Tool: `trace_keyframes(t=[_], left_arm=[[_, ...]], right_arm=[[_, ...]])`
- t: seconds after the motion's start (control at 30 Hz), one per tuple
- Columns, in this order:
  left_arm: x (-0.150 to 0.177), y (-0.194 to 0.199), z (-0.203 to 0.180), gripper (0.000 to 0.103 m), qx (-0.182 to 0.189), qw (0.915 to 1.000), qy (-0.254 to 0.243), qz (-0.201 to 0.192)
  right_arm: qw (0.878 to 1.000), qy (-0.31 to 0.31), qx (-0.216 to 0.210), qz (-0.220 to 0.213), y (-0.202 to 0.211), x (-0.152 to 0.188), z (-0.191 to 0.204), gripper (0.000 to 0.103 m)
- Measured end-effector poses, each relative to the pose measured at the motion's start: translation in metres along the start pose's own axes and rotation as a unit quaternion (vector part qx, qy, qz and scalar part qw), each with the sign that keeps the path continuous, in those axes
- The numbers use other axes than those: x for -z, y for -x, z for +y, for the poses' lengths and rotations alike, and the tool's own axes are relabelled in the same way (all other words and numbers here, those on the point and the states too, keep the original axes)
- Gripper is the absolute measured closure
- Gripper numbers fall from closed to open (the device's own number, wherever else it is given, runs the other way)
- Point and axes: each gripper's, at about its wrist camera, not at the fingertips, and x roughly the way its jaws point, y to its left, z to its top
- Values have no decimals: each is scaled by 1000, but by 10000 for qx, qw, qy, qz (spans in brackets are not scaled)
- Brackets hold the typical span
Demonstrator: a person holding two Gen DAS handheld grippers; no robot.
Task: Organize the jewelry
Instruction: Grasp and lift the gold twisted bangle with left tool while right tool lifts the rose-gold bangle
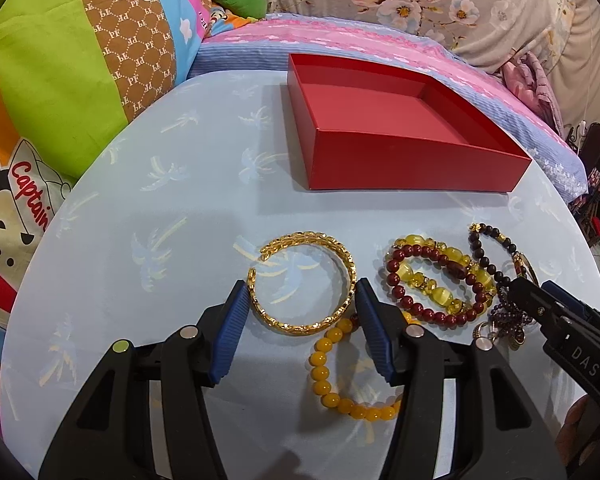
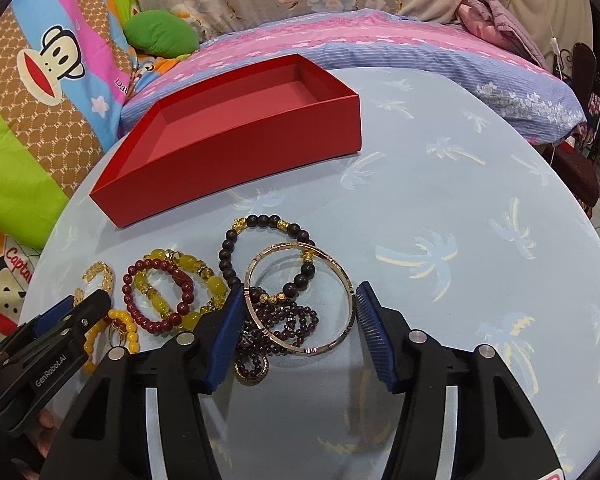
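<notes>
A gold cuff bracelet [image 1: 300,238] lies on the table, and my left gripper [image 1: 302,288] is shut on it, one blue pad against each side. In the right wrist view my right gripper [image 2: 298,296] grips a thin metal bangle [image 2: 292,245] across its width. That bangle rests on a black bead bracelet [image 2: 260,220] and a heap of small purple beads [image 2: 296,320]. A dark red bead bracelet [image 1: 432,314] lies over a yellow glass one [image 1: 440,292] between the two grippers. Under my left gripper's right finger sits a yellow bead bracelet [image 1: 320,364]. The red box [image 1: 416,164] behind stands open and empty.
The round table has a pale blue cloth with palm prints [image 1: 160,240]. Its edge curves close on the left and right. Behind it lie a pink and blue striped bed cover [image 1: 340,36], a cartoon cushion [image 1: 60,80] and floral fabric. Bare cloth lies right of the jewelry [image 2: 460,240].
</notes>
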Motion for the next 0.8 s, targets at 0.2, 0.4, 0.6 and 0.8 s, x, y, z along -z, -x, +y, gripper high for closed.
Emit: trace_keyframes(t=[0.2,0.4,0.6,0.8], left_arm=[[1,0,-1,51,37,10000,21,-16],[1,7,2,51,147,9999,62,-31],[-29,34,-8,51,275,9990,-141,-337],[-97,30,-16,51,499,9972,-186,-516]], right_arm=[[9999,-98,-53,-48,7,2,-4,49],[9999,-14,-61,-140,23,-2,-4,49],[9988,259,-182,-361,40,-35,-1,49],[9958,621,-404,-544,30,-106,8,49]])
